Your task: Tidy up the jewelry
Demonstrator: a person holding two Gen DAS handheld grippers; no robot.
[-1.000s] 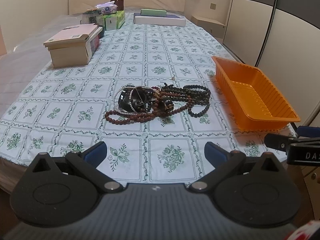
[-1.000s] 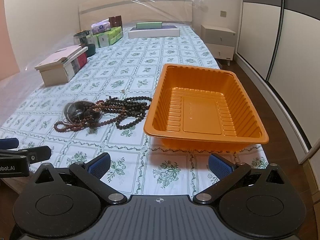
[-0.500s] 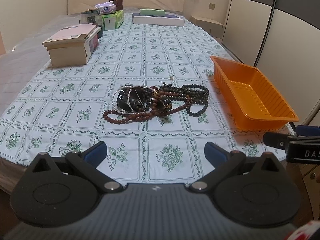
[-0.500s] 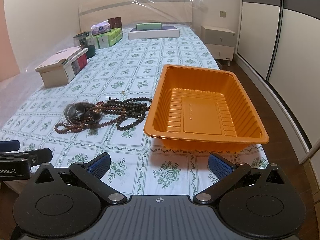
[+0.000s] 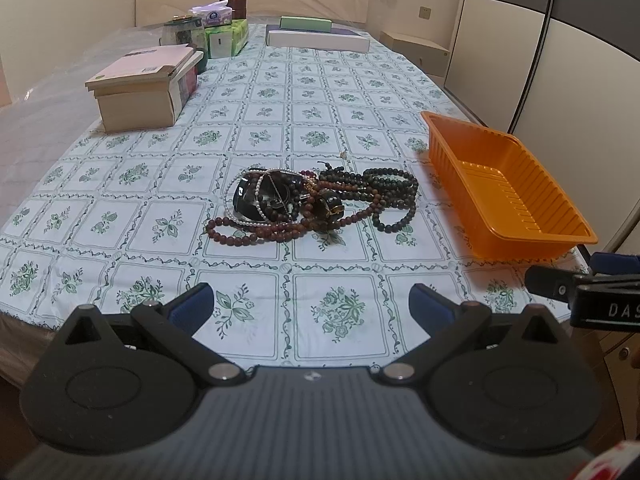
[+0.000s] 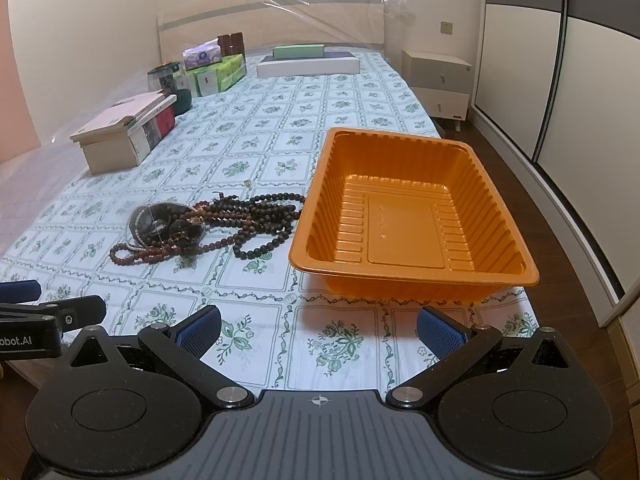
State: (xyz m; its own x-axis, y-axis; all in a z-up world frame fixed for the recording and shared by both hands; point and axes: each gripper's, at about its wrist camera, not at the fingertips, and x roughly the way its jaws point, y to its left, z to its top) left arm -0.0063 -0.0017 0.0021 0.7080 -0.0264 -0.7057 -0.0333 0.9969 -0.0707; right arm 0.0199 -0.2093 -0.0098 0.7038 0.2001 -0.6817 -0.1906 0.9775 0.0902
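both grippers wait at the near edge, jewelry heaped beside the orange tray

the landmark is the orange tray [image 6: 412,216], a ribbed plastic bin that sits on the floral cloth [image 5: 256,128] near the bed's wardrobe-side edge. nothing lies inside it.

the jewelry pile [image 5: 316,204] rests on the cloth just beside the tray's long wall, on the side away from the wardrobe. in the right wrist view the dark bead strands [image 6: 260,216] at the pile's tray-side end reach up to the tray's rim; whether they touch it cannot be told. the reddish-brown bead strand [image 5: 248,232] loops out at the end of the pile away from the tray, and a white pearl string [image 5: 260,196] curls over a glossy black bangle [image 5: 250,200] in the middle.

the left gripper [image 5: 310,306] hovers over the near edge of the cloth, short of the pile, its blue-padded jaws spread wide with nothing between them. the right gripper [image 6: 320,328] hovers short of the tray's near wall, jaws likewise spread and empty.

well beyond the tray and the pile, a beige box [image 5: 140,100] with books on top stands on the cloth, with tissue packs [image 6: 216,68] farther toward the headboard.
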